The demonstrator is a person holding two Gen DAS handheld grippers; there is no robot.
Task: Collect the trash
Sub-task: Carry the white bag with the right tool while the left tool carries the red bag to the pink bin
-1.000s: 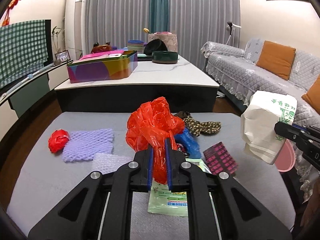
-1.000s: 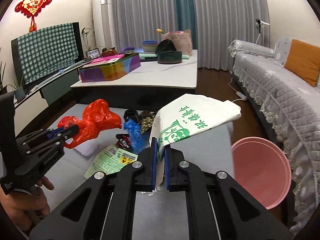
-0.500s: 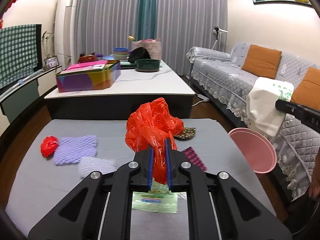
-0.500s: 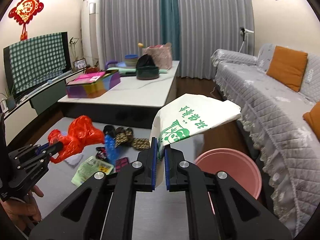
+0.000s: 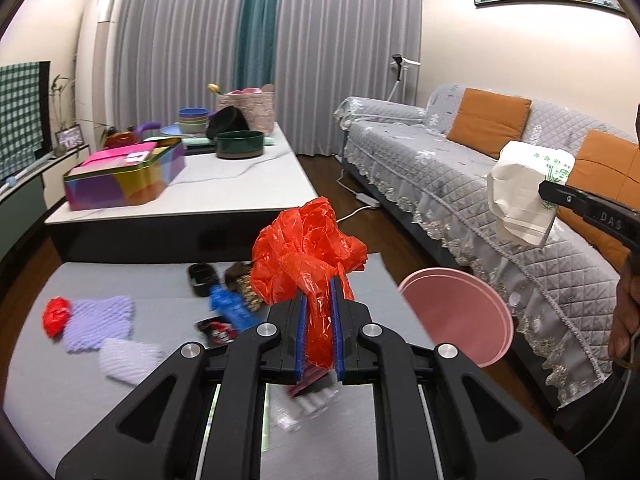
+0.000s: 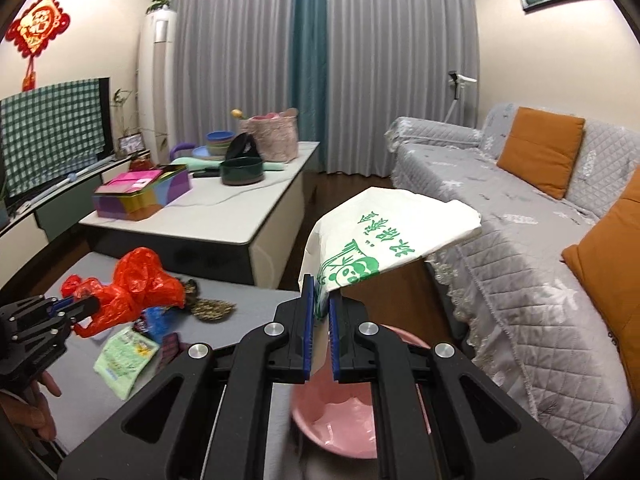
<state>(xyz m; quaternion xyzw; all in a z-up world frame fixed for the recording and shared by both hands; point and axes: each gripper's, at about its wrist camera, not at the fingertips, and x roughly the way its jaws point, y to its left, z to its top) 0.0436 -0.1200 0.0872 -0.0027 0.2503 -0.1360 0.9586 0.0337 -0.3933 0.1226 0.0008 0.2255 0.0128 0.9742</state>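
Observation:
My left gripper is shut on a crumpled red plastic bag, held above the grey mat. My right gripper is shut on a white paper bag with green panda print, which hangs over the pink basin. From the left wrist view the white bag is up at the right, above and beyond the pink basin. In the right wrist view the red bag shows at the left. Trash lies on the mat: a small red ball, purple foam net, white foam, blue wrapper.
A low white table with a colourful tin box and bowls stands behind the mat. A grey sofa with orange cushions runs along the right. A person's hand holds the left gripper. A green packet lies on the mat.
Both grippers have risen and swung to the right with their bags. The pink basin has come under the right gripper, and the mat's trash has slid left in the left wrist view.

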